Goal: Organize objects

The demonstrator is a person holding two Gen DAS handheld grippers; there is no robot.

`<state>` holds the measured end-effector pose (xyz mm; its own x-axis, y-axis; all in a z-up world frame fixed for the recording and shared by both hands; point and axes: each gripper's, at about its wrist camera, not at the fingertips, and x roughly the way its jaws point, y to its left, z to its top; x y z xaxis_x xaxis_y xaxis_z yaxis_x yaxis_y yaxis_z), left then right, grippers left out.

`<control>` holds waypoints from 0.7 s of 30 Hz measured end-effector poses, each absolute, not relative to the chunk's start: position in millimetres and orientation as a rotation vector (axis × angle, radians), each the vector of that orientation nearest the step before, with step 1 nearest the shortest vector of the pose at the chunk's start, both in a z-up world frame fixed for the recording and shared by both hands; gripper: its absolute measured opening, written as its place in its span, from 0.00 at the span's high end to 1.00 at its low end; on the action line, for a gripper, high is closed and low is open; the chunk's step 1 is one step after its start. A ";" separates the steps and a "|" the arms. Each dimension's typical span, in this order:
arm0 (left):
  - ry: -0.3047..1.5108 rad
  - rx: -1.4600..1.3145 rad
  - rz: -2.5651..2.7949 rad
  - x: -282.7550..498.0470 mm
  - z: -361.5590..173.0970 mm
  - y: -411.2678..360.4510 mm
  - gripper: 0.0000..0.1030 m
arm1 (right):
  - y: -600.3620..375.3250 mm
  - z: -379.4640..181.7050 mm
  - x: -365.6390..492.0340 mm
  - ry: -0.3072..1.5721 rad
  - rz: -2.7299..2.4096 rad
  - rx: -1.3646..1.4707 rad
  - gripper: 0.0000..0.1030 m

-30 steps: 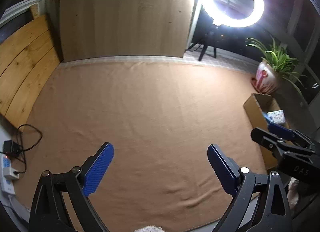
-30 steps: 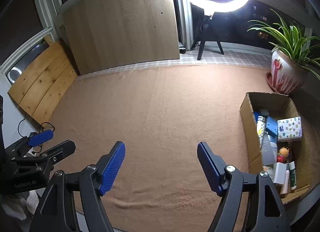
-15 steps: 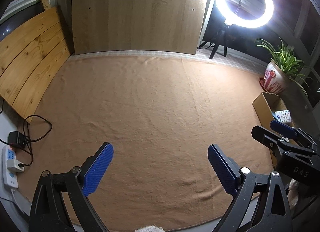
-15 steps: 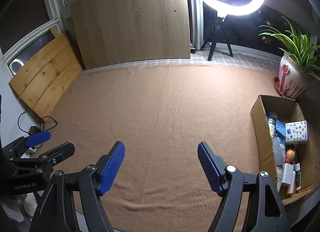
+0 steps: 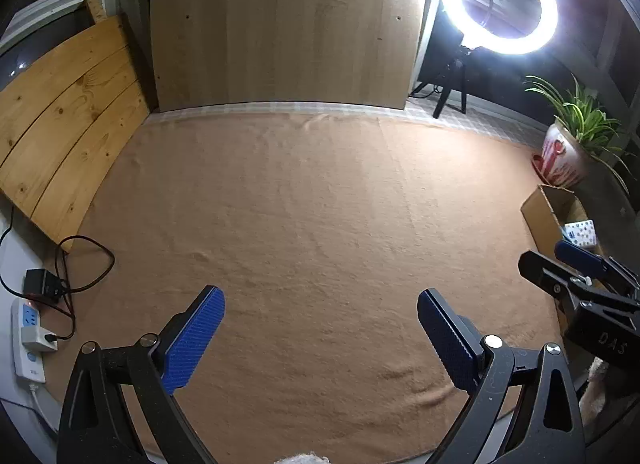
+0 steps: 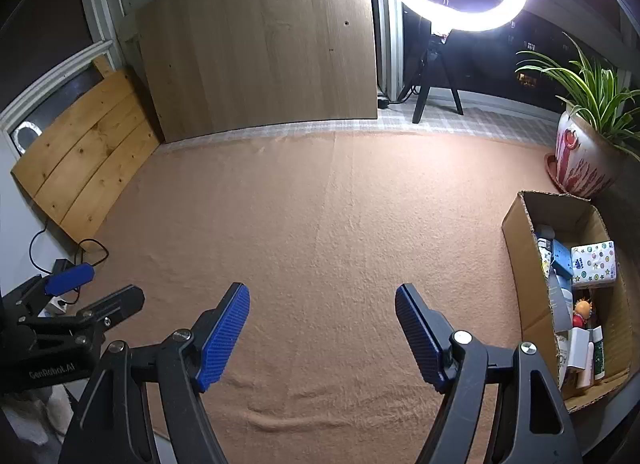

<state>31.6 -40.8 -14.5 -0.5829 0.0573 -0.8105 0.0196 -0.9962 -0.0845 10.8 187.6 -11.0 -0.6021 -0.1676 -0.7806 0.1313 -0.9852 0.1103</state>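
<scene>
Both views have swung left since a second ago; the box [image 6: 520, 264] sits nearer the right edge. Left tool [image 5: 320, 328] and right tool [image 6: 322, 324] gape, empty, above the blanket [image 6: 320, 224]. Box lies at the blanket's right edge, long axis running away from the tools.

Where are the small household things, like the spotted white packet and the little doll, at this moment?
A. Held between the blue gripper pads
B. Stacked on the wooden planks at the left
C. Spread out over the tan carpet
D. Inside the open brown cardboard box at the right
D: the spotted white packet and little doll lie inside the open brown cardboard box, at the right edge of the tan carpet.
</scene>
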 end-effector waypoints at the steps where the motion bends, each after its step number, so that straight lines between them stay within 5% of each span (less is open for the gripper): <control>1: -0.131 -1.427 2.774 30.6 -15.1 -41.7 0.04 | 187.0 -11.5 10.9 -0.056 -2.671 1.309 0.30; 21: -0.130 -1.447 2.786 30.7 -19.9 -44.7 0.04 | 187.9 -16.8 12.3 -0.068 -2.664 1.331 0.30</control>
